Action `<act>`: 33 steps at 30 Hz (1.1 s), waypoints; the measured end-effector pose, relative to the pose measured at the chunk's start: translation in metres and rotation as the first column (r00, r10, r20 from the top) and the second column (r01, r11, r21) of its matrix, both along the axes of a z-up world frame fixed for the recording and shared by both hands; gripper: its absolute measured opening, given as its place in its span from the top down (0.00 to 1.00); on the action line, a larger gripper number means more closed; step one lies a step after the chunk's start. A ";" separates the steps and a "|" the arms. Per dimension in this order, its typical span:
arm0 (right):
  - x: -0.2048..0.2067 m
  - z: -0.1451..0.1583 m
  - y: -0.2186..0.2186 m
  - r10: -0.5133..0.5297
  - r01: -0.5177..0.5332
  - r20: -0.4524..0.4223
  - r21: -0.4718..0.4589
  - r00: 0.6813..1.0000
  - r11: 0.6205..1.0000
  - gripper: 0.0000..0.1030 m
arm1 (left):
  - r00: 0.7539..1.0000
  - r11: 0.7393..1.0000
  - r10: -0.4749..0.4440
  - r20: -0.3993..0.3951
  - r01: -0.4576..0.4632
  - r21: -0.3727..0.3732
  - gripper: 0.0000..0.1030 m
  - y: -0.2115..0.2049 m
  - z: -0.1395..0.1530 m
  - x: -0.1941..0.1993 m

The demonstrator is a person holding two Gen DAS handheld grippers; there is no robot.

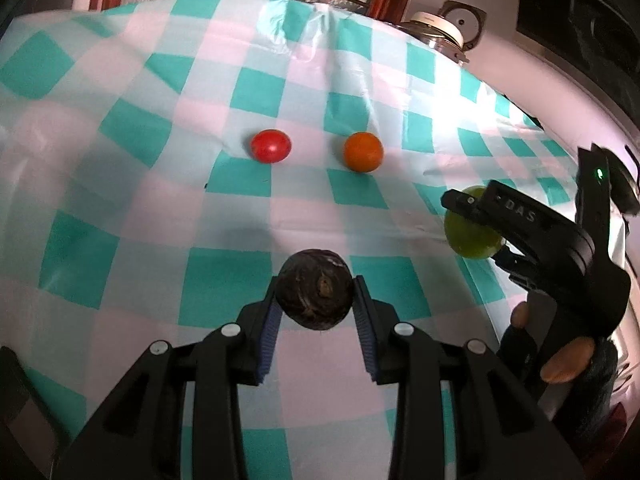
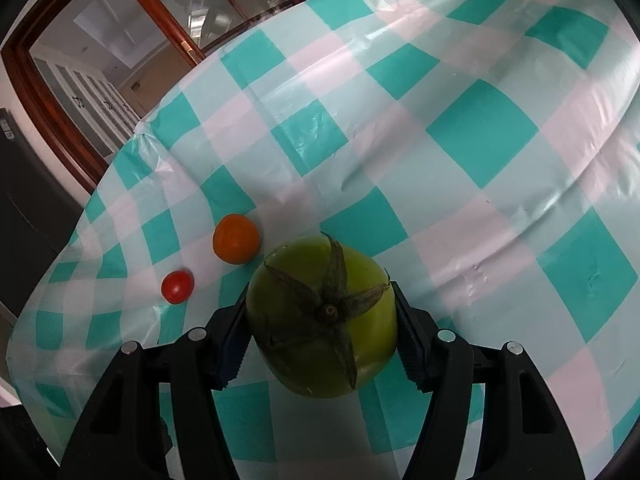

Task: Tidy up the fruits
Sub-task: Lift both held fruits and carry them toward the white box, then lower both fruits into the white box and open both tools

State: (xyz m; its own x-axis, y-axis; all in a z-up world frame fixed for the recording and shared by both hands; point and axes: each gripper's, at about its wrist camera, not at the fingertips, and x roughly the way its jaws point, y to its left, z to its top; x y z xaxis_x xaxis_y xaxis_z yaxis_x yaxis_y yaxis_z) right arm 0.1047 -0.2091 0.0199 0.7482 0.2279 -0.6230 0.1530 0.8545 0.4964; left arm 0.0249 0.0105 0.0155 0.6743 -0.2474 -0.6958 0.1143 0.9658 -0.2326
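Note:
My left gripper [image 1: 315, 300] is shut on a dark brown round fruit [image 1: 316, 290], held above the checked tablecloth [image 1: 160, 208]. Beyond it lie a small red tomato [image 1: 271, 145] and a small orange fruit [image 1: 363, 151], side by side on the cloth. In the right wrist view my right gripper [image 2: 320, 320] is shut on a green tomato [image 2: 324, 316] with a dark star-shaped calyx facing the camera. The orange fruit [image 2: 236, 239] and red tomato [image 2: 177, 286] sit to its left. The left wrist view also shows the right gripper [image 1: 476, 222] holding the green tomato [image 1: 470, 236] at the right edge.
The teal, white and pink checked plastic tablecloth [image 2: 480, 140] has wrinkles and folds. A glass jar with a pale lid [image 1: 438, 30] stands past the table's far right edge. A wooden-framed glass door [image 2: 120, 60] is behind the table. A person's fingers [image 1: 566, 366] hold the right gripper.

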 end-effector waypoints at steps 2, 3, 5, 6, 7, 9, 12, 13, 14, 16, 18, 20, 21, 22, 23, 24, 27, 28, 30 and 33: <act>-0.005 0.001 -0.003 0.005 -0.005 0.007 0.024 1.000 1.000 0.39 | 1.000 1.000 -0.011 0.021 0.011 0.029 0.66 -0.006 0.003 -0.005; -0.011 0.002 -0.006 0.000 -0.001 0.015 0.042 1.000 0.999 0.39 | 1.000 0.999 -0.017 0.026 0.016 0.037 0.66 -0.007 0.004 -0.008; -0.032 0.005 -0.008 -0.038 0.038 -0.008 0.011 0.999 0.999 0.39 | 0.999 0.998 -0.027 0.041 0.025 0.052 0.66 -0.010 0.008 -0.018; -0.043 0.005 -0.008 -0.045 0.045 -0.022 -0.001 0.999 0.999 0.39 | 0.998 0.998 -0.036 0.044 0.033 0.052 0.66 -0.010 0.009 -0.026; -0.057 0.005 -0.009 -0.047 0.047 -0.032 -0.002 0.998 0.999 0.39 | 0.998 0.998 -0.041 0.048 0.039 0.053 0.66 -0.011 0.010 -0.033; -0.091 0.005 -0.013 -0.051 0.051 -0.043 -0.002 0.998 0.999 0.39 | 0.997 0.997 -0.050 0.052 0.047 0.058 0.66 -0.013 0.010 -0.047; -0.133 0.008 -0.020 -0.052 0.052 -0.039 -0.006 0.998 0.999 0.39 | 0.996 0.996 -0.068 0.061 0.065 0.053 0.66 -0.019 0.012 -0.071; -0.142 0.009 -0.022 -0.050 0.050 -0.036 -0.006 0.998 0.999 0.39 | 0.995 0.996 -0.074 0.068 0.071 0.059 0.66 -0.022 0.013 -0.080; -0.156 0.012 -0.025 -0.047 0.046 -0.031 -0.010 0.998 0.999 0.39 | 0.994 0.995 -0.081 0.073 0.077 0.058 0.66 -0.025 0.014 -0.088; -0.175 0.019 -0.028 -0.037 0.037 -0.014 -0.026 0.999 0.999 0.39 | 0.992 0.995 -0.094 0.085 0.090 0.048 0.66 -0.030 0.017 -0.102; -0.199 0.030 -0.033 -0.028 0.029 0.015 -0.042 0.999 0.999 0.39 | 0.990 0.993 -0.110 0.093 0.106 0.048 0.66 -0.037 0.019 -0.116; -0.221 0.040 -0.039 -0.017 0.019 0.044 -0.055 0.999 0.998 0.39 | 0.987 0.990 -0.134 0.087 0.130 0.048 0.66 -0.045 0.021 -0.127; -0.229 0.043 -0.042 -0.015 0.018 0.053 -0.062 0.998 0.998 0.39 | 0.985 0.988 -0.149 0.089 0.145 0.055 0.66 -0.051 0.022 -0.134; -0.243 0.047 -0.048 -0.014 0.019 0.068 -0.074 0.998 0.997 0.39 | 0.981 0.985 -0.167 0.096 0.161 0.066 0.66 -0.058 0.024 -0.142; -0.252 0.049 -0.052 -0.015 0.021 0.077 -0.084 0.997 0.996 0.39 | 0.978 0.982 -0.182 0.100 0.175 0.074 0.66 -0.063 0.027 -0.148; -0.263 0.051 -0.057 -0.017 0.025 0.085 -0.095 0.996 0.995 0.39 | 0.973 0.977 -0.204 0.105 0.196 0.082 0.66 -0.070 0.029 -0.155; -0.294 0.050 -0.079 -0.044 0.054 0.087 -0.118 0.995 0.992 0.39 | 0.958 0.962 -0.263 0.117 0.251 0.109 0.66 -0.092 0.035 -0.172; -0.301 0.048 -0.084 -0.054 0.064 0.085 -0.122 0.995 0.990 0.39 | 0.952 0.955 -0.283 0.119 0.269 0.121 0.66 -0.101 0.036 -0.179; -0.324 0.044 -0.103 -0.087 0.097 0.079 -0.126 0.993 0.987 0.39 | 0.939 0.941 -0.323 0.121 0.306 0.144 0.66 -0.118 0.037 -0.190; -0.352 0.035 -0.130 -0.138 0.146 0.068 -0.132 0.988 0.980 0.39 | 0.916 0.915 -0.385 0.114 0.363 0.177 0.66 -0.142 0.035 -0.205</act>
State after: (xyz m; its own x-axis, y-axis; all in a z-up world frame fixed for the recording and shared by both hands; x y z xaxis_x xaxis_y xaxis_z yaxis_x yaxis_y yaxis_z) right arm -0.2475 -0.3393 0.0549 0.8026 0.0329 -0.5956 0.2520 0.8863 0.3885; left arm -0.1799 -0.1317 0.0505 0.6474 -0.4024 -0.6472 0.4954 0.8675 -0.0438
